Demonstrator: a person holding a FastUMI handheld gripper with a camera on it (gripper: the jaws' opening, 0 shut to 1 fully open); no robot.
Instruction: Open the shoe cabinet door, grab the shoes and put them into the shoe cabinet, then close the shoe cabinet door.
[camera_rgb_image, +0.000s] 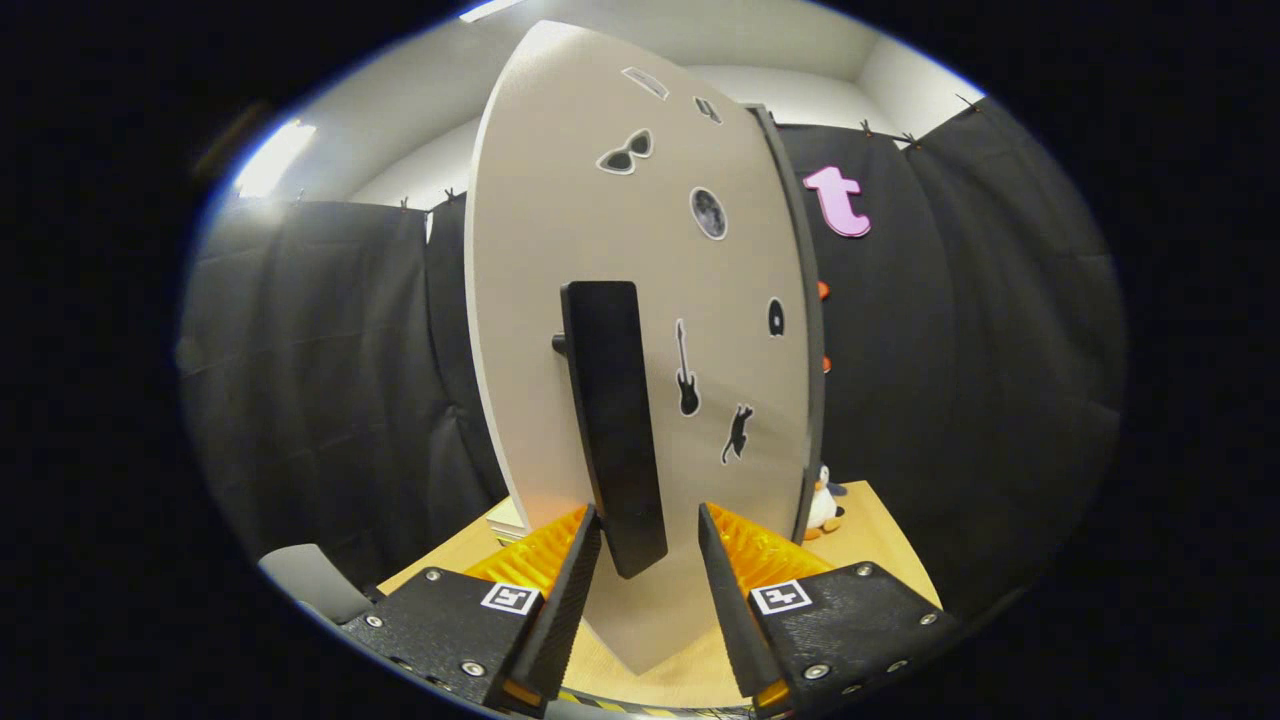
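The white shoe cabinet door (540, 300) stands close ahead of me, dotted with small stickers, its dark edge (800, 330) on the right. A long black handle (612, 420) runs vertically down the door's middle. My gripper (648, 515) is open, and the handle's lower end sits between the fingers. The left fingertip (588, 530) is right against the handle. A small gap separates the right fingertip (708, 525) from it. No shoes are visible; the cabinet's inside is hidden behind the door.
The cabinet stands on a wooden table (880, 540). A small penguin toy (825, 505) sits by the door's right edge. Low white boards (505, 520) lie at its left foot, with a grey object (305, 580) further left.
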